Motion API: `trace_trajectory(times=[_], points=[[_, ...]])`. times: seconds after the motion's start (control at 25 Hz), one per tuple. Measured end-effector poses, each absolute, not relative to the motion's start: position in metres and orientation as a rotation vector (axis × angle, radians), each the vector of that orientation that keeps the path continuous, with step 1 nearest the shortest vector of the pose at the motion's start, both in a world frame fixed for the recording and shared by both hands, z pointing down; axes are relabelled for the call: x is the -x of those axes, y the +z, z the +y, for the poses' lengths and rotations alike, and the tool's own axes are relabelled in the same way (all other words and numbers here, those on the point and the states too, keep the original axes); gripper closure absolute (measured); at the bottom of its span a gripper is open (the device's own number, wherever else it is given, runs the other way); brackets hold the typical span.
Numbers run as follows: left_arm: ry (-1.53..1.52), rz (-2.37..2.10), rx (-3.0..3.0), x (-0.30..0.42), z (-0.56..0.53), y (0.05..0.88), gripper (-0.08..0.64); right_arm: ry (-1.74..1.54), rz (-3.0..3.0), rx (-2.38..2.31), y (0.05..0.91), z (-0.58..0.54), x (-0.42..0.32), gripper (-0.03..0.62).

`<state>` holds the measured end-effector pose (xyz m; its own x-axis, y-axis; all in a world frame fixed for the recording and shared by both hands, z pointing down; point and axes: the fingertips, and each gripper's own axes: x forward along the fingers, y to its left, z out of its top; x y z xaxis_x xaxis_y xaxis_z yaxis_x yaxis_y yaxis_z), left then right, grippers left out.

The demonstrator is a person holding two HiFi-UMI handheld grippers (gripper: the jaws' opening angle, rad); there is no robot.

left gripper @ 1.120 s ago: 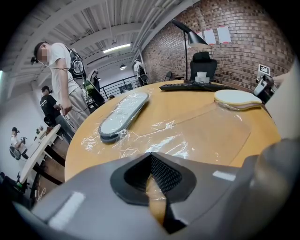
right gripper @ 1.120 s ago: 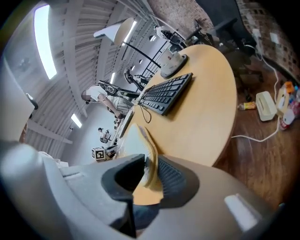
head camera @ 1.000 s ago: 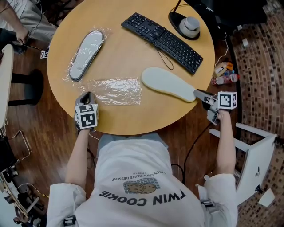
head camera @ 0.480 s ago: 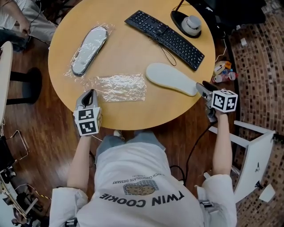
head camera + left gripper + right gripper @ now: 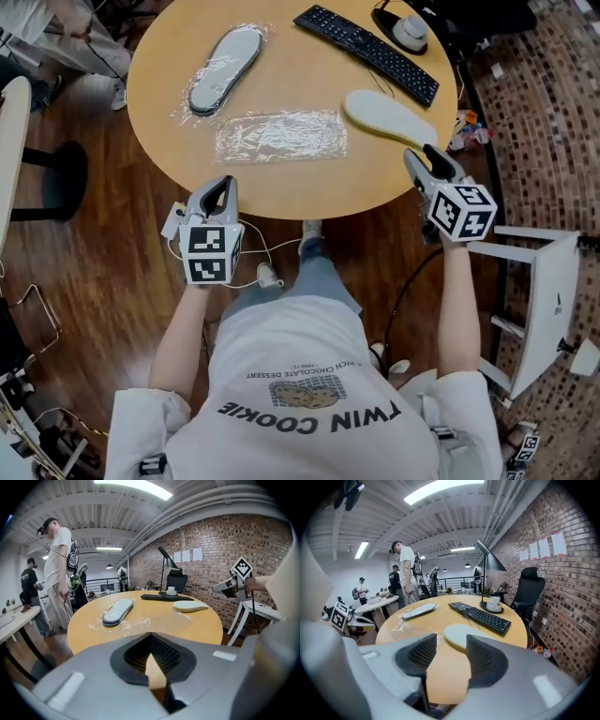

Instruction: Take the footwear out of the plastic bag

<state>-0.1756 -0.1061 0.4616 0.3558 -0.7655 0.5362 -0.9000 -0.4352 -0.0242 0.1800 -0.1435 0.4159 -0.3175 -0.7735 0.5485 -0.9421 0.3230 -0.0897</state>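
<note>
A bare pale slipper sole lies flat near the right edge of the round wooden table; it also shows in the right gripper view and the left gripper view. An empty clear plastic bag lies crumpled at the middle front. A second slipper sits at the far left, still wrapped in its plastic bag. My right gripper hangs just off the table edge, open and empty, a short way from the bare sole. The left gripper is off the front edge, shut on nothing.
A black keyboard and a lamp base with a cup stand at the back right. A white stool is on the floor at the right. A cable lies on the floor. People stand beyond the table.
Both grippers have drawn back off the table edge toward my body. The right gripper has come away from the heel of the bare sole, which stays on the table.
</note>
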Motion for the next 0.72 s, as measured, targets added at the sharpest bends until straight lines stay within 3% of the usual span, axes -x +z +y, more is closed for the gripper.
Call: trace_trajectory(times=[0.32,0.72], points=[[0.565,-1.289,-2.413,0.163,-0.035,0.453,0.552,0.648,-2.202,-1.551,0.427,-0.027,-0.081,0.403],[0.454,-1.132,-2.444,0.127,0.026,0.439,0.554,0.624,-2.289,-1.496,0.403,0.026,0.004,0.405]])
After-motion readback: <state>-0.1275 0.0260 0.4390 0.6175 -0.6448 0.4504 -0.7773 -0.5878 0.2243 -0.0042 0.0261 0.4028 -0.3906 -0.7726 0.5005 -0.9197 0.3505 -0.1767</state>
